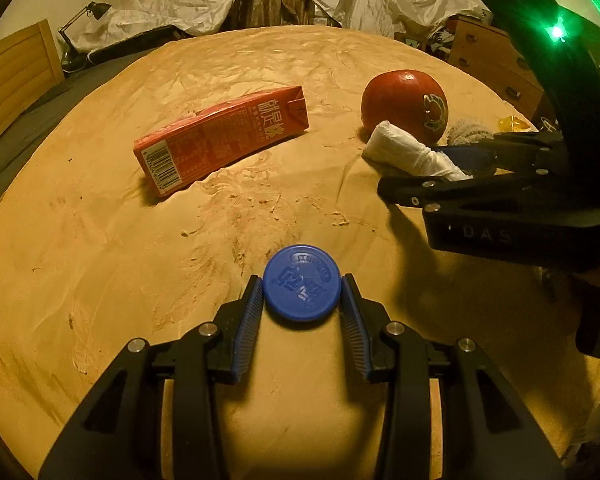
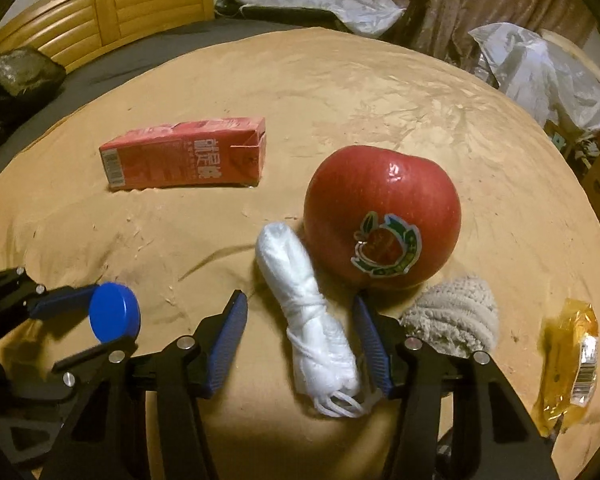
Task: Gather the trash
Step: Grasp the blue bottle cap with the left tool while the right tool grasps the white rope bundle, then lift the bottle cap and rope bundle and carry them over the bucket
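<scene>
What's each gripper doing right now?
Left gripper: shut on the blue cap.
Right gripper: open around the white bundle, not pressing it.

carton [image 1: 221, 139] print: unreadable | yellow wrapper [image 1: 514, 123]: mostly hidden

Items on the round table [image 2: 340, 80], by count: one red carton [image 2: 188, 154], at ten o'clock; one red apple [image 2: 380, 216], centre; one white rolled bag [image 2: 312, 320], at six o'clock; one blue cap [image 2: 114, 317], at eight o'clock; one beige knitted bundle [image 2: 456, 316] and one yellow wrapper [image 2: 570, 364], both at four o'clock.
</scene>
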A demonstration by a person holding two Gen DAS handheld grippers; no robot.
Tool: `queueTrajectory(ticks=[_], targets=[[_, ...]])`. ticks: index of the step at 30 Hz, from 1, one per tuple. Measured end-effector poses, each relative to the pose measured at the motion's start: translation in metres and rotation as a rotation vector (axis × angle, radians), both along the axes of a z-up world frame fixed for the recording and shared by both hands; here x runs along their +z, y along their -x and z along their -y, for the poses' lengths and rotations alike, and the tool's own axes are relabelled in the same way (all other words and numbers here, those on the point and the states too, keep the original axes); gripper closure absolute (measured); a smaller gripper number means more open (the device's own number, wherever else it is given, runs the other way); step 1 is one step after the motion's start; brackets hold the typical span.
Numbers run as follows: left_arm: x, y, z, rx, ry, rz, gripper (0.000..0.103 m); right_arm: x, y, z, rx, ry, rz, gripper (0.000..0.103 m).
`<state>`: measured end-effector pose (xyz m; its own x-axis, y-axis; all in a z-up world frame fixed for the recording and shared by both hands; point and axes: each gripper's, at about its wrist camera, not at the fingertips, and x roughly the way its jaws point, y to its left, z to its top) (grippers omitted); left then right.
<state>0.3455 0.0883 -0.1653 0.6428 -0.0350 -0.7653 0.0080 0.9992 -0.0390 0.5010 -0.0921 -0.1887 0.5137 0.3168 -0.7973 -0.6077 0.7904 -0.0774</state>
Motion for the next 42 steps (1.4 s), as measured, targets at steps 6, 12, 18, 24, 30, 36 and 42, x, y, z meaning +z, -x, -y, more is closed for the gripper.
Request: queueTrajectory(ticks=[6,12,18,24,30,36,42], targets=[[-0.001,0.001,0.006,0.003,-0.018,0.004,0.064,0.001,0.019,0.003,-0.039,-0.008,0.033,0.082],[0.000,0.004,0.007,0.001,-0.016,0.001,0.064,0.007,0.048,0.034,-0.106,-0.092,0.020,0.082],[0.000,0.009,0.004,-0.006,0.006,0.002,0.066,0.014,0.095,0.070,-0.173,-0.163,0.017,0.082],[0.001,0.018,0.004,-0.004,0.009,0.011,0.066,0.014,0.148,0.100,-0.234,-0.210,0.018,0.082],[0.009,0.036,0.008,0.018,-0.022,0.051,0.066,0.013,0.177,0.111,-0.289,-0.238,0.034,0.082],[0.041,0.074,0.021,0.018,-0.055,0.152,0.066,0.032,0.209,0.114,-0.318,-0.248,0.124,0.082],[0.087,0.122,0.047,-0.007,-0.082,0.297,0.066,0.064,0.250,0.130,-0.336,-0.303,0.228,0.082]])
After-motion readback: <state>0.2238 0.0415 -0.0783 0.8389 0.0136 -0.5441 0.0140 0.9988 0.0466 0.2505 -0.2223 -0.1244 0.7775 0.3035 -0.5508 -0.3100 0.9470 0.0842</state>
